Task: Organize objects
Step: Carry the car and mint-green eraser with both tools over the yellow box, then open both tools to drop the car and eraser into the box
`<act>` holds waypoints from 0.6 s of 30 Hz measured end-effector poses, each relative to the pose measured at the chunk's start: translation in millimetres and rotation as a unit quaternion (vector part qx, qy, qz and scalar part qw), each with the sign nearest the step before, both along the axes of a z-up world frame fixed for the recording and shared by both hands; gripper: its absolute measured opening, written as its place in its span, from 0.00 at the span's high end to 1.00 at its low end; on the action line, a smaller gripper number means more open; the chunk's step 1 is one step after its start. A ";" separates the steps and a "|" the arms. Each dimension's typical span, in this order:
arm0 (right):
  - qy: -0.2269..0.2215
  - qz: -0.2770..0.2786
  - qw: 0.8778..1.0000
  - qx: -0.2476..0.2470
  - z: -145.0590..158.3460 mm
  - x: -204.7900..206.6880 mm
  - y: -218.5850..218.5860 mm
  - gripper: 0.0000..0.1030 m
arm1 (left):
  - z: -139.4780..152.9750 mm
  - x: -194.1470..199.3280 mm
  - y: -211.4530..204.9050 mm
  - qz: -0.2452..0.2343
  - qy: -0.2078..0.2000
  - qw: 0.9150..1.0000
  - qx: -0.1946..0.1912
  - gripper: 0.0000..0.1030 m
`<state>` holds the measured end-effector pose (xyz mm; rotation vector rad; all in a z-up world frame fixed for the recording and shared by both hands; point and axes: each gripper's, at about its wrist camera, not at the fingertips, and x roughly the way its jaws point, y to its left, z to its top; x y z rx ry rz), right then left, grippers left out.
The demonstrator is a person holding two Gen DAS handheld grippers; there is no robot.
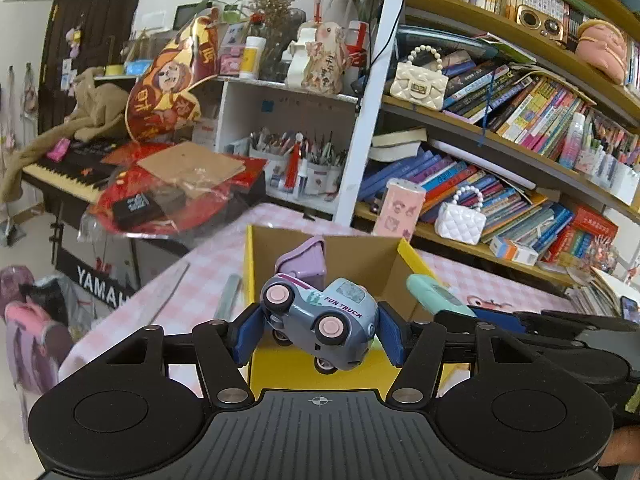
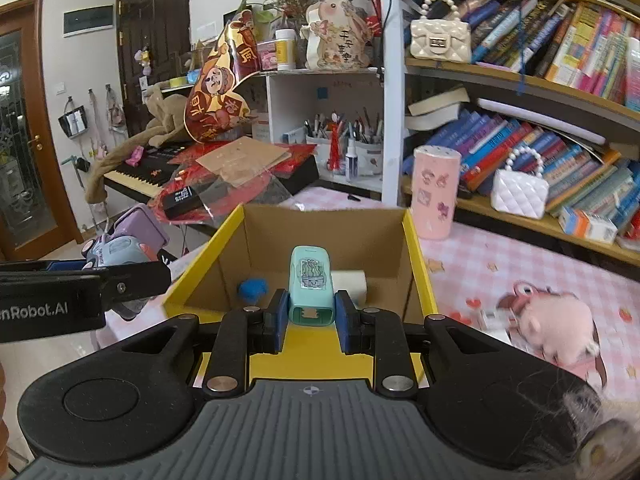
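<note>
The left gripper (image 1: pixel 318 334) sits at lower centre of its own view, its blue pads (image 1: pixel 245 334) spread wide and pressed against either side of a toy truck (image 1: pixel 320 322) held tilted between them. In the right wrist view it enters from the left edge, level. The right gripper (image 2: pixel 311 322), lower centre of its view, has its blue pads (image 2: pixel 279 322) drawn close, clamping a mint green case (image 2: pixel 311 290) upright.

Both wrist cams look fwd, close above yellow box (image 1: pixel 412 258) (image 2: pixel 416 236); share it & bookshelf (image 1: pixel 500 152) (image 2: pixel 520 80) bkgd.
</note>
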<state>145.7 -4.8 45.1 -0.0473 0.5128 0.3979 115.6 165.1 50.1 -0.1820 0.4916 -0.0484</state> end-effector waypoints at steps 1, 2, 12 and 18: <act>0.000 0.003 1.000 -0.001 0.2 7.1 0.9 0.78 | -0.2 8.2 -1.2 0.002 0.000 1.000 0.003 0.42; 0.001 0.007 1.000 -0.003 0.5 15.9 2.2 0.78 | -0.4 15.0 -2.5 0.003 0.002 1.000 0.005 0.42; 0.025 0.049 0.998 -0.045 -21.6 100.5 16.2 0.78 | -20.9 88.4 -11.5 0.023 0.044 0.998 0.027 0.42; 0.068 0.078 0.991 -0.082 -44.1 141.9 23.9 0.78 | -34.7 117.7 -15.4 0.034 0.070 0.996 0.036 0.42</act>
